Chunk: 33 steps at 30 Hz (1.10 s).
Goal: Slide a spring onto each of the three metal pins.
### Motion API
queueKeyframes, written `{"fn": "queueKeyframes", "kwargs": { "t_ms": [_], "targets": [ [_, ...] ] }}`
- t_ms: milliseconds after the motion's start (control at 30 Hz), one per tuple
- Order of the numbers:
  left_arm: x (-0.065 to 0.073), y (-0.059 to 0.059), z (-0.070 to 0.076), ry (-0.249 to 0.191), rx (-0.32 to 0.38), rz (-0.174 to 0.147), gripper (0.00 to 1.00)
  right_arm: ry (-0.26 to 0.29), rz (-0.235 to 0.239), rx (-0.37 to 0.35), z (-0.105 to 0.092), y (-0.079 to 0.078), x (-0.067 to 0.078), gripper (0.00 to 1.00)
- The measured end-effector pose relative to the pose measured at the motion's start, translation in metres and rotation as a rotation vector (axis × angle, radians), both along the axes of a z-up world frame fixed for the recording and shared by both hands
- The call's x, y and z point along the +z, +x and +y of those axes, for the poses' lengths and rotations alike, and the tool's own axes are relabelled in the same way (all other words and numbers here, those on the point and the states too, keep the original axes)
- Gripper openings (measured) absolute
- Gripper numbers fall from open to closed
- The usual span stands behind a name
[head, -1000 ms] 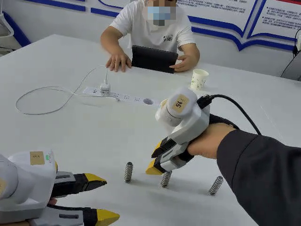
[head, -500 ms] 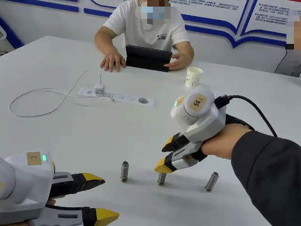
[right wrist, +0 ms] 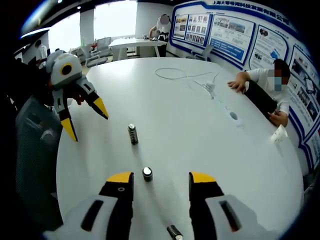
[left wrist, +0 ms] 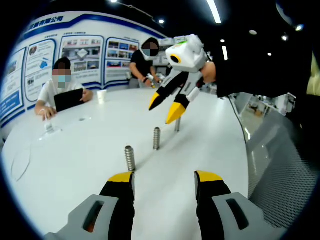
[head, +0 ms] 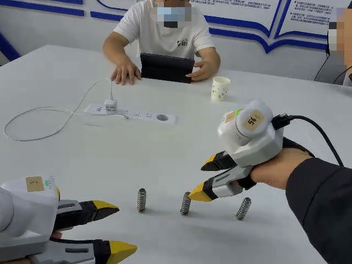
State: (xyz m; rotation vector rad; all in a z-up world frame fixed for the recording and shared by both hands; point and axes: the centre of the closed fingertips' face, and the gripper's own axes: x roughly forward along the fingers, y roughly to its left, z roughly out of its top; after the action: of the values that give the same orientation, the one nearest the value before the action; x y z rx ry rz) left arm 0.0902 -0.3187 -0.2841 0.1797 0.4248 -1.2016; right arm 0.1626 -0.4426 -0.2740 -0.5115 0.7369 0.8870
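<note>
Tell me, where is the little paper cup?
In the head view, the paper cup stands on the far side of the table, just right of the black tablet.

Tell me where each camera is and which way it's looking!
Head view: on the person's head, looking forward and down at the table, three springs, left gripper and right gripper; a sleeve shows.
Left gripper view: on the left gripper, looking along the spring row towards the right gripper; its own open jaws show.
Right gripper view: on the right gripper, looking down on the middle spring, left gripper beyond; own open jaws show.
Shared: both gripper views show the springs and the opposite gripper.
</note>
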Motion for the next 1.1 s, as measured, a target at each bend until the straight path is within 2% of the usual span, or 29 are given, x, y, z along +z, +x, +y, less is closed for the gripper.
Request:
{"fn": "queueKeyframes", "kwargs": {
  "t_ms": [400, 833, 1100],
  "targets": [
    [0.003, 0.002, -0.001, 0.001, 0.003, -0.001, 0.51, 0.047, -0.048, -0.076, -0.024, -0.004, 0.008, 0.53],
    [0.004, 0.003, -0.004, 0.000, 0.008, 0.002, 0.53, 0.092, -0.096, -0.158, -0.054, -0.014, 0.019, 0.56],
    [0.006, 0.005, -0.006, -0.001, 0.007, 0.000, 0.54, 0.119, -0.110, -0.202, -0.072, -0.023, 0.019, 0.57]
  ]
}}
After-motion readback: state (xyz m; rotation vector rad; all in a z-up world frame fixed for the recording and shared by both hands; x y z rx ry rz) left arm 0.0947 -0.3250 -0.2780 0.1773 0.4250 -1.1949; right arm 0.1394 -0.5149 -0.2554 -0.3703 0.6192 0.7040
